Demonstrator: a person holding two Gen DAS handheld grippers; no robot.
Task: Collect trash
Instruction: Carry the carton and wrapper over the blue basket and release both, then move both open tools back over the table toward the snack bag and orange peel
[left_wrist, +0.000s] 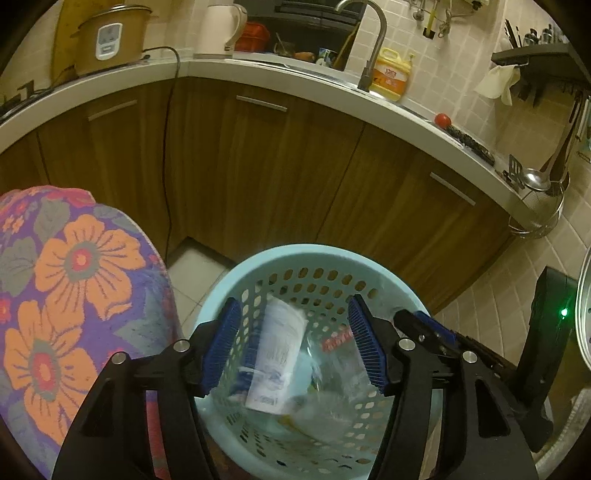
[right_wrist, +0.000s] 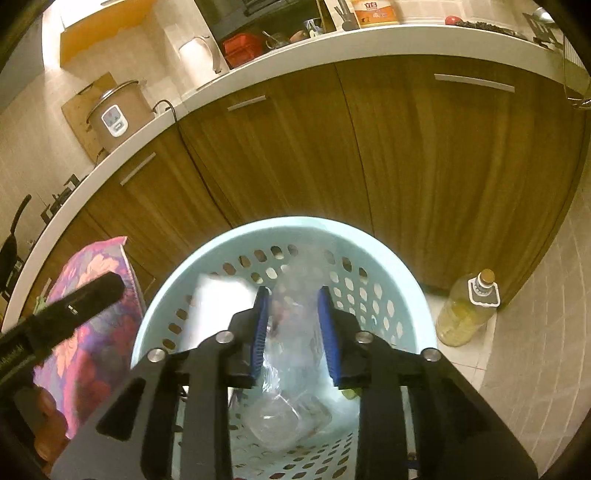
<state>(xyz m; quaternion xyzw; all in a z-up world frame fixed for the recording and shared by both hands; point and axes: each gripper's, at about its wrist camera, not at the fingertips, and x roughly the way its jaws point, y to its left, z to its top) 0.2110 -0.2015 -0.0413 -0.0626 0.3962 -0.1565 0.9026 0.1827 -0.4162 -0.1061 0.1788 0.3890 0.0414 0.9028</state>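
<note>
A pale blue perforated basket stands on the floor below both grippers. My left gripper is open over it; a blurred white printed paper cup lies between its blue pads, touching neither, with crumpled clear plastic beside it. My right gripper has its jaws a little apart, and blurred clear plastic hangs in the gap and down into the basket; I cannot see the pads pressing on it. A white item lies against the basket's left wall.
A flower-patterned cloth covers something left of the basket. Wooden cabinets stand close behind. A bottle of yellow oil stands on the tiled floor at the right. The counter holds a rice cooker and kettle.
</note>
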